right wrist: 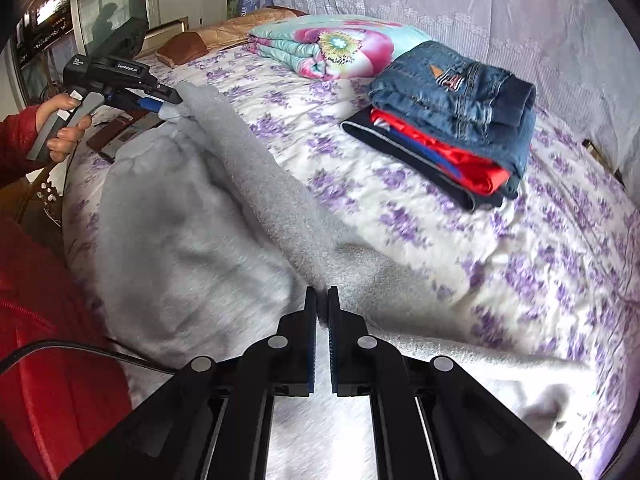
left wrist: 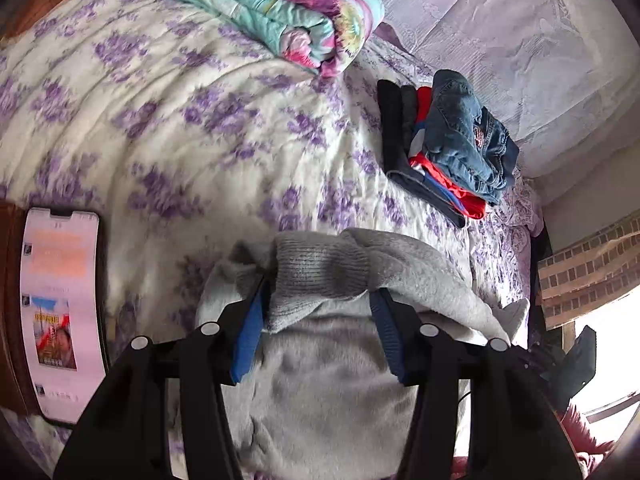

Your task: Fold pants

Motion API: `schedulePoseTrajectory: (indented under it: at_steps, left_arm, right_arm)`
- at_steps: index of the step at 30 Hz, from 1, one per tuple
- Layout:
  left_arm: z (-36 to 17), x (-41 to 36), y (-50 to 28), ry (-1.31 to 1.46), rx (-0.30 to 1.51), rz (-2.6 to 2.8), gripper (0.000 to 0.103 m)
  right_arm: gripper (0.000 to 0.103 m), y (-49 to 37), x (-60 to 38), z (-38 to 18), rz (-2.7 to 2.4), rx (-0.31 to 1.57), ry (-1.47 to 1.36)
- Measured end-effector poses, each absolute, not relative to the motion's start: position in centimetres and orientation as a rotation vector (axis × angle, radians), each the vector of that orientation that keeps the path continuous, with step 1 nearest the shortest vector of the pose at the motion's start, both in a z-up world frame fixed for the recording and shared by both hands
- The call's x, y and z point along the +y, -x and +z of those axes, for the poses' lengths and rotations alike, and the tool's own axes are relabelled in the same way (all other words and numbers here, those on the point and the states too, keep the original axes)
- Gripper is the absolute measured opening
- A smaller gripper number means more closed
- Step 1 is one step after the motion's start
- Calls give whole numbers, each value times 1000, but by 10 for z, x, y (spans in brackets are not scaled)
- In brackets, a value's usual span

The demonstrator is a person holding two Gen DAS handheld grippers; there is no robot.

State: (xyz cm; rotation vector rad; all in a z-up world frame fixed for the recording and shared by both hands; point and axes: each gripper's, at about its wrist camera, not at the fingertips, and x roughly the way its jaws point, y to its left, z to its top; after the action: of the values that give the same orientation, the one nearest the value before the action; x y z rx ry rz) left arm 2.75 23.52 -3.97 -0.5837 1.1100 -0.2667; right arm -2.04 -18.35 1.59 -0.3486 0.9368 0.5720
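The grey fleece pants (right wrist: 192, 216) lie bunched on the bed and are lifted along one ridge. My left gripper (left wrist: 320, 292) is shut on the pants, with a ribbed grey cuff (left wrist: 320, 268) bunched between its blue pads; it also shows in the right wrist view (right wrist: 160, 102), holding the far end of the pants up. My right gripper (right wrist: 322, 296) is shut on a thin fold of the pants at their near end, jaws almost together.
A stack of folded clothes (right wrist: 452, 120) topped with jeans lies on the purple-flowered bedspread (right wrist: 520, 248); it also shows in the left wrist view (left wrist: 448, 140). A folded floral quilt (left wrist: 272, 8) lies behind. A lit phone (left wrist: 60, 312) sits at the bed's left edge.
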Motion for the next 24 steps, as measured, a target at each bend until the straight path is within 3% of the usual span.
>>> schedulePoseTrajectory:
  at_steps: [4, 10, 13, 15, 17, 18, 19, 21, 24]
  left_arm:
    - [-54, 250, 14, 790, 1144, -266, 73]
    - [-61, 244, 19, 1001, 1100, -332, 77]
    - [-54, 239, 1, 1009, 1046, -283, 92]
    - [-62, 236, -13, 1024, 1067, -256, 91]
    - [-75, 233, -22, 1070, 1102, -245, 79]
    - [-77, 232, -23, 1073, 1113, -248, 50]
    - [-75, 230, -22, 1046, 1123, -247, 39]
    - [-62, 231, -12, 997, 1099, -277, 32]
    - [-42, 236, 12, 940, 1097, -360, 31]
  right_arm:
    - [6, 51, -181, 3, 555, 977, 304]
    - [6, 58, -178, -2, 533, 981, 270]
    - [6, 59, -177, -3, 532, 979, 283]
    - [6, 59, -177, -3, 531, 979, 289]
    - [6, 60, -178, -1, 528, 976, 291]
    - [6, 61, -178, 0, 526, 974, 292]
    - [6, 62, -179, 2, 526, 969, 292]
    - [6, 67, -181, 6, 526, 966, 283]
    - [6, 81, -187, 12, 565, 983, 239]
